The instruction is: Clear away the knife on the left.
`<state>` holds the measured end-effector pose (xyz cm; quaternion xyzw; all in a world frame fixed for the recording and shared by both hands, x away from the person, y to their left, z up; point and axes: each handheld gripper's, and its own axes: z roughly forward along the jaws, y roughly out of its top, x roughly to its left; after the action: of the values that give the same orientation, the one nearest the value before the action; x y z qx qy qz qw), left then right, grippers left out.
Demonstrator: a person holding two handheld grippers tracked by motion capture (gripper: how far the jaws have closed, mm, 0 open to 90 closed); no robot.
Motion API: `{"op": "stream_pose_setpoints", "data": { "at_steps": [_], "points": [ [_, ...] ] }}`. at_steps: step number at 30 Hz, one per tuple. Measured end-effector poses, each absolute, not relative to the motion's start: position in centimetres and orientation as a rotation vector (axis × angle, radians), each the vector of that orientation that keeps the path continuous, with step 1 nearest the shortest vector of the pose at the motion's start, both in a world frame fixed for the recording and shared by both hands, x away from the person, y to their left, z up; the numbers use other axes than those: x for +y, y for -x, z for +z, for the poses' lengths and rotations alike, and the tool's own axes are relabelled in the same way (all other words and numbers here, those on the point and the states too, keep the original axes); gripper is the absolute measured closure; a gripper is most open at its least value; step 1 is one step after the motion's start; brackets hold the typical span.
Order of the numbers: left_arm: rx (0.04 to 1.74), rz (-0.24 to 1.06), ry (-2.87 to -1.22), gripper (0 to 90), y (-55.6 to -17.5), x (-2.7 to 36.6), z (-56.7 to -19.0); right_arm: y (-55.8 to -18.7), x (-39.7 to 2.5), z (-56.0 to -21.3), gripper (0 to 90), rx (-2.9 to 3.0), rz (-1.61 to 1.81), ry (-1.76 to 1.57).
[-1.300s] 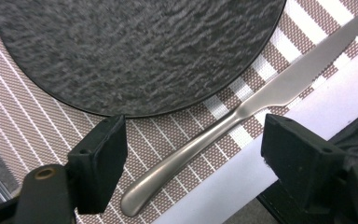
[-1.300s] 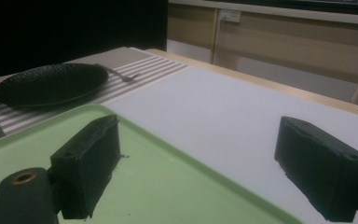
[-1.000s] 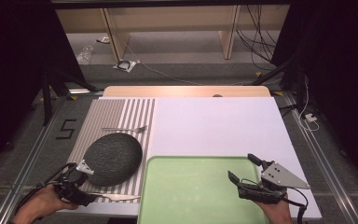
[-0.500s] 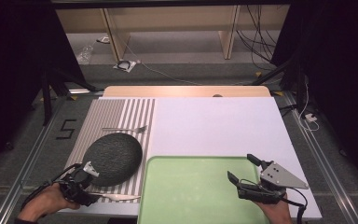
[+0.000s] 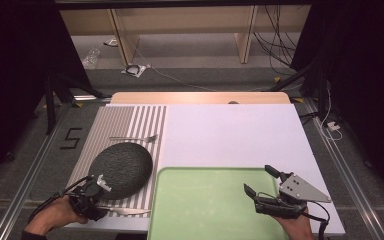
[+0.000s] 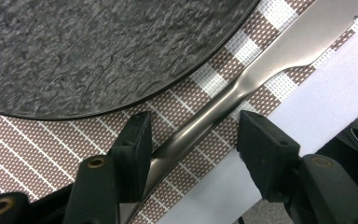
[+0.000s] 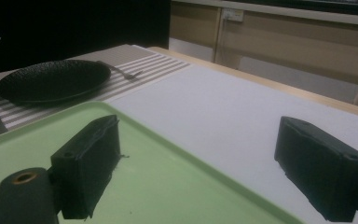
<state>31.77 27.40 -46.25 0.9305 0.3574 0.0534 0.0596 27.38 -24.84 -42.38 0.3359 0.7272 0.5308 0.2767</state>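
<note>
- Knife (image 6: 223, 105) flat on striped mat (image 6: 37, 149), beside dark plate (image 6: 98, 51).
- Left gripper (image 6: 193, 140) jaws apart, straddling knife handle, not clamped.
- Right gripper (image 7: 198, 168) wide open, empty, over green tray (image 7: 168, 186).

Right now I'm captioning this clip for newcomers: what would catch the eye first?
The dark, rough-textured round plate on the striped placemat at the table's left, beside the bright green tray at the near edge. Next, the left gripper, its open jaws straddling the handle of a table knife lying just beside the plate.
</note>
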Motion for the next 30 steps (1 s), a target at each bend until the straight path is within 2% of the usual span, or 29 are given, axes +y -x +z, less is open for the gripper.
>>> {"op": "stream_pose_setpoints", "data": {
  "at_steps": [7,17,24,28,30],
  "points": [
    [1.044,0.162,-2.837,48.8,-31.8,26.9,-46.2,-27.4,-24.8,-42.4,15.1,1.961,1.422,-0.903],
    [0.991,0.151,-2.877,61.6,-31.4,26.3,-46.1,-27.4,-24.8,-42.4,15.2,1.961,1.424,-0.902],
    [1.012,0.121,-2.878,67.8,-31.4,26.3,-46.1,-27.4,-24.8,-42.4,15.2,1.962,1.423,-0.899],
    [1.008,0.097,-2.885,74.3,-31.4,26.1,-46.1,-27.4,-24.8,-42.4,15.2,1.962,1.424,-0.902],
    [0.997,0.125,-2.894,70.6,-31.3,26.0,-46.1,-27.4,-24.8,-42.4,15.2,1.969,1.416,-0.901]
  ]
}}
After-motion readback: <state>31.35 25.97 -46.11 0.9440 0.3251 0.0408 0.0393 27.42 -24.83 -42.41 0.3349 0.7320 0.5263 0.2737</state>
